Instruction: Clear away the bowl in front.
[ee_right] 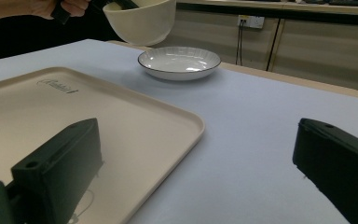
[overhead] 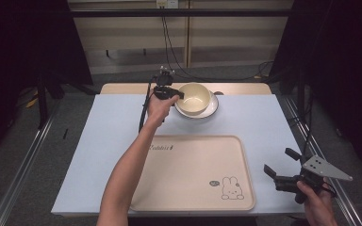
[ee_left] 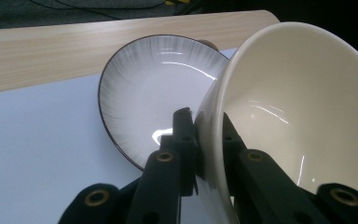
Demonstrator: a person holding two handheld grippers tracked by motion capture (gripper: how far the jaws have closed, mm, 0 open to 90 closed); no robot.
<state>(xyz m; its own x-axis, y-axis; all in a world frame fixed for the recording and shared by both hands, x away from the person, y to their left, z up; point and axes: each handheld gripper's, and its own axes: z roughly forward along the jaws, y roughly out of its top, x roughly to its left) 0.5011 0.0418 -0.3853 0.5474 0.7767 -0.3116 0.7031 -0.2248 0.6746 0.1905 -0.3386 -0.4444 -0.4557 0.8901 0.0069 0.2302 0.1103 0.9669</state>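
Observation:
A cream bowl [overhead: 194, 97] hangs tilted above a shallow white plate [overhead: 211, 110] with a dark rim at the far middle of the table. My left gripper [overhead: 175, 95] is shut on the bowl's rim, one jaw inside and one outside the wall [ee_left: 214, 140]. In the right gripper view the bowl [ee_right: 142, 21] is clear of the plate [ee_right: 179, 62]. My right gripper [overhead: 278, 163] is open with nothing between its jaws, held low over the table right of the beige tray [overhead: 193, 174].
The tray [ee_right: 121, 121] with a rabbit drawing [overhead: 231, 188] lies at the near middle on the pale blue table cover [overhead: 113, 122]. A wooden table edge [ee_left: 74, 46] runs behind the plate [ee_left: 154, 98]. Cables [overhead: 169, 42] hang at the back.

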